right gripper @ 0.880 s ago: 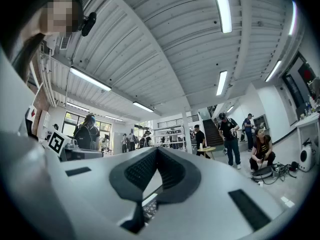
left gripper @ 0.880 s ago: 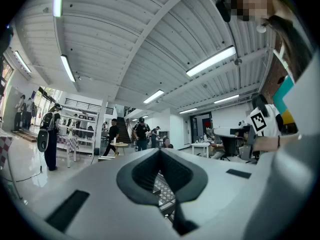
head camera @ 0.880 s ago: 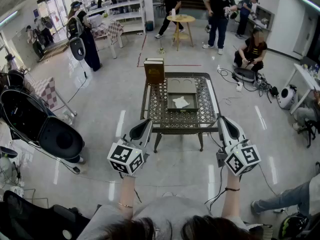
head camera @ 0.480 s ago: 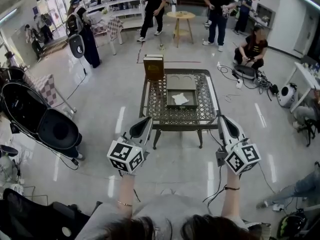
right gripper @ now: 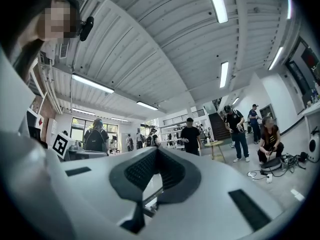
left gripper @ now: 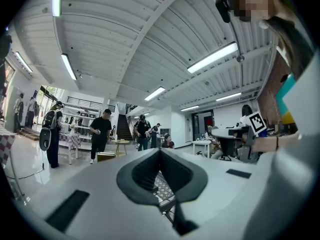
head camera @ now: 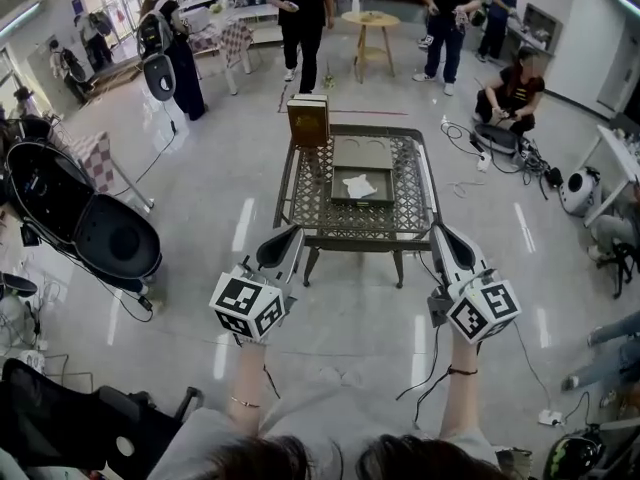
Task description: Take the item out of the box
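Both claws are pressed together and empty: left claw [head camera: 286, 240] and right claw [head camera: 443, 238] hover near the bench [head camera: 300, 208], where the white item [head camera: 359, 185] lies inside the open box [head camera: 362, 156].

White item [head camera: 359, 185], perhaps cloth, indistinct

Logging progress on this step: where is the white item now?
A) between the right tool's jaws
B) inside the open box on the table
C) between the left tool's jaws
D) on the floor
B: the white item lies in the open box on the table; the left tool and right tool hang shut and empty before it.
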